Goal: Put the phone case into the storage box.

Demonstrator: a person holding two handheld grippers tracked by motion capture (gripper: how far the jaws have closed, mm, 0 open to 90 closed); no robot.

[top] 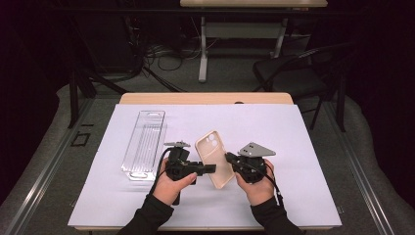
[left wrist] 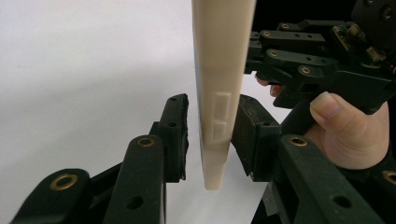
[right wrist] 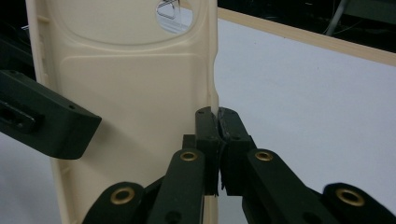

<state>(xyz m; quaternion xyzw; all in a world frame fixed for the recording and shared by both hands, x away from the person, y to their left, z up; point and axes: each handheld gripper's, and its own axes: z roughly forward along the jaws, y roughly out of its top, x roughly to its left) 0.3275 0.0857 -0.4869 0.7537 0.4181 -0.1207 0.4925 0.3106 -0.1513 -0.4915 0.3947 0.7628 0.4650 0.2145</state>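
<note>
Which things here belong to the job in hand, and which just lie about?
In the job:
- phone case
- right tongs, pinching its edge
- left tongs, straddling the case

Lying about:
- clear plastic tray
- white sheet
- chair

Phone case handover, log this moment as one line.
phone case: held upright off table | right gripper: shut on case edge | left gripper: jaws either side, gap visible

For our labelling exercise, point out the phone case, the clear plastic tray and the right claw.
phone case [top: 216, 157]: high view, middle of its back.
clear plastic tray [top: 145, 143]: high view, its ribbed floor.
right claw [right wrist: 218, 122]: right gripper view, between its fingertips.
</note>
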